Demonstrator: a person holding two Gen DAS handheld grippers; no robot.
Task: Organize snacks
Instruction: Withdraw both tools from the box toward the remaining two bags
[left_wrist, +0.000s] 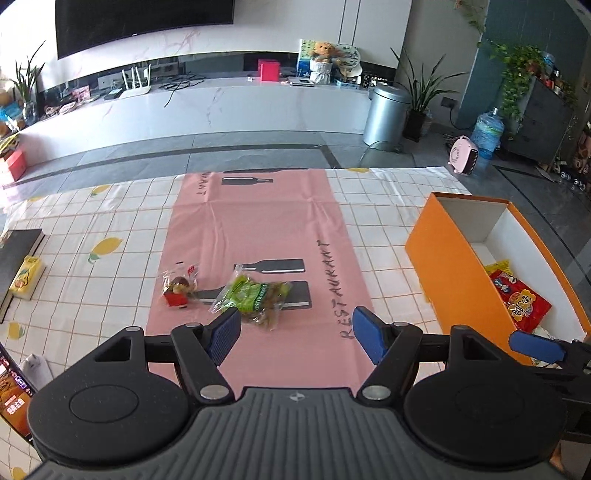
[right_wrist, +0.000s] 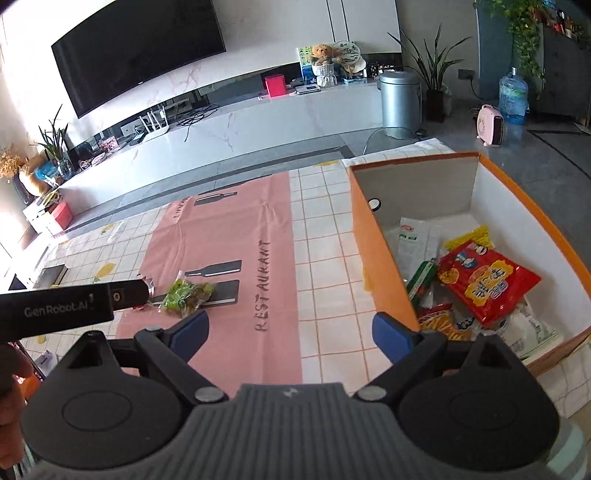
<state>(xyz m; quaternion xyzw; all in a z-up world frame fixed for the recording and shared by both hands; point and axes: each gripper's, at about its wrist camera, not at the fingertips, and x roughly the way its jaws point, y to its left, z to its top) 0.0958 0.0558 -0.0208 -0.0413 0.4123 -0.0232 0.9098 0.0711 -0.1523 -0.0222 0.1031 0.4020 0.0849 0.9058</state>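
At the left of centre in the left wrist view, a small red-and-brown snack packet (left_wrist: 179, 286) is seen lying on the pink mat (left_wrist: 258, 221), and just to its right, apart from it, a green snack bag (left_wrist: 253, 297) rests with its long axis slanting from lower left to upper right across the printed bottle shapes. Immediately below the green bag, the left gripper (left_wrist: 295, 334) is held with its jaws wide apart and nothing between them; the left pad (left_wrist: 225, 334) sits at the bag's lower left corner, so the bag lies ahead of the jaws and somewhat left of their midline. Further right, the orange box (left_wrist: 443, 266) is seen with a red snack pack (left_wrist: 521, 299) already inside. In the right wrist view, the right gripper (right_wrist: 291, 332) is shown with jaws likewise apart and empty, over bare cloth between mat and box. The left gripper is judged nearer the green bag, and a small shift leftward would be needed to centre it.
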